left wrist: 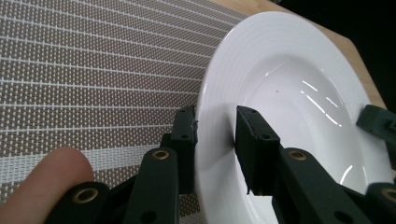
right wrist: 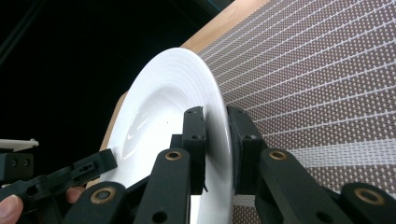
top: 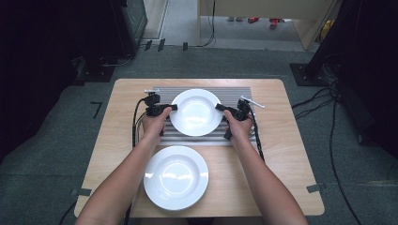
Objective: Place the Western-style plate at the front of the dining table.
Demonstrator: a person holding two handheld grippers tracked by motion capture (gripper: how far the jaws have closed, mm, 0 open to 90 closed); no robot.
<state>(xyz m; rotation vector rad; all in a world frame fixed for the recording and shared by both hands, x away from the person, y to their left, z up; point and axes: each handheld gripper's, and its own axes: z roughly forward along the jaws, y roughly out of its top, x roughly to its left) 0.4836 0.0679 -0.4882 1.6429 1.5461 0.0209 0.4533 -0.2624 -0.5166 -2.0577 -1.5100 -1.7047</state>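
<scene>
Over a striped placemat (top: 234,93), both grippers (top: 172,107) (top: 219,107) clamp an unmarked white plate (top: 195,112).

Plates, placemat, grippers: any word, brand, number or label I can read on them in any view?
None. The held plate and the near plate are plain white, the striped placemat bears only its weave, and the left gripper and right gripper carry no markings.

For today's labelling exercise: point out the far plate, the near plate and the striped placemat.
far plate (top: 195,112), high view, on its bowl centre.
near plate (top: 175,177), high view, on its bowl centre.
striped placemat (left wrist: 93,70), left gripper view, on bare weave left of the plate.
</scene>
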